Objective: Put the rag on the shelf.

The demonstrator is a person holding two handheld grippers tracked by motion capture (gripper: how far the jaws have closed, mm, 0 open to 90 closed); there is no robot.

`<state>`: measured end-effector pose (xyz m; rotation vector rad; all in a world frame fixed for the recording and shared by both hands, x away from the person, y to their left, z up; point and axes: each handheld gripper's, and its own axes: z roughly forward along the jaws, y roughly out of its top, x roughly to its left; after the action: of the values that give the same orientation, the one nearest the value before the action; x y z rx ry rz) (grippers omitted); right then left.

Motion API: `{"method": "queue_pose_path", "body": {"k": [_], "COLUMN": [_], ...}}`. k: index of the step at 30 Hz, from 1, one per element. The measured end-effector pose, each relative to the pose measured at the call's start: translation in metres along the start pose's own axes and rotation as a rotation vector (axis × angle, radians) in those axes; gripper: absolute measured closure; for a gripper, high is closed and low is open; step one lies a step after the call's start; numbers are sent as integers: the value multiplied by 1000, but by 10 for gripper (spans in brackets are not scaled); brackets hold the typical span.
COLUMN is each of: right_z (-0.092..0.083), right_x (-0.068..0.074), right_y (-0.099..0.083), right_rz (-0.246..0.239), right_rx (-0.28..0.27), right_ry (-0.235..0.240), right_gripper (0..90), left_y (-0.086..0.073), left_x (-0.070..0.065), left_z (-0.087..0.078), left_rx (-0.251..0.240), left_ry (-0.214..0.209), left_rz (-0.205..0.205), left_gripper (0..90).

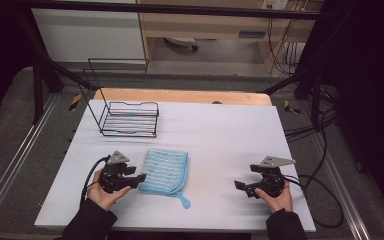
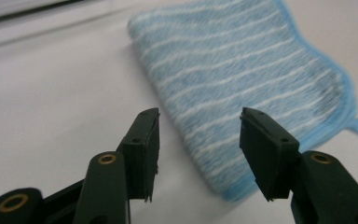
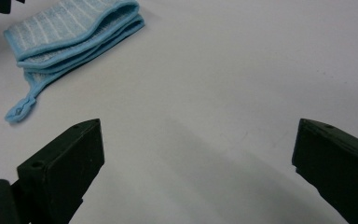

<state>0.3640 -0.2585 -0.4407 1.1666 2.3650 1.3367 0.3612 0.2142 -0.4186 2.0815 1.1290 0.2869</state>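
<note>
I have the left gripper [image 1: 141, 178] low on the white table [image 1: 230, 135], its jaws standing apart with nothing clamped between them; in the left gripper view the near edge of the folded blue cloth [image 2: 242, 79] lies just ahead of the tips, which do not press on it. From above, the cloth [image 1: 163, 171] lies flat near the front of the table, just beside the left gripper's tips, with its small hanging loop [image 1: 185, 202] trailing toward my side. The right gripper [image 1: 237, 185] rests well apart from the cloth on the right of the table, held in my right hand [image 1: 275, 196], jaws spread wide over bare surface. In the right gripper view the cloth [image 3: 70, 30] shows folded in layers. A black wire rack [image 1: 129, 119] stands behind the cloth, toward the far left.
</note>
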Motion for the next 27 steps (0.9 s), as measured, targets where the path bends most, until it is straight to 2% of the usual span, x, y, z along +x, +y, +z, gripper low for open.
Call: {"method": "queue_pose_path", "body": {"k": [3, 8, 13, 15, 17, 19, 21, 27], "right_z": [0, 0, 0, 0, 1, 1, 1, 0], "right_x": [0, 0, 0, 1, 1, 1, 1, 1], "right_y": [0, 0, 0, 0, 0, 0, 0, 1], "right_rz": [-5, 1, -6, -7, -7, -5, -7, -5], "right_rx": [-2, 0, 1, 2, 2, 5, 3, 1], "right_ry": [1, 0, 2, 4, 3, 3, 4, 6], "right_gripper": [28, 28, 28, 28, 28, 28, 28, 28], "left_y": [-7, -10, -15, -15, -16, -16, -15, -17], "left_x": [5, 3, -1, -2, -4, -6, -7, -11], "left_z": [5, 11, 15, 15, 16, 16, 14, 6], "left_rx": [39, 56, 63, 68, 77, 83, 86, 99], "left_ry": [9, -22, -47, -58, -66, -69, -68, -69], "left_rz": [-14, -20, -40, -44, -51, -55, -54, -55], "left_gripper": [486, 532, 619, 693, 715, 795, 838, 864]}}
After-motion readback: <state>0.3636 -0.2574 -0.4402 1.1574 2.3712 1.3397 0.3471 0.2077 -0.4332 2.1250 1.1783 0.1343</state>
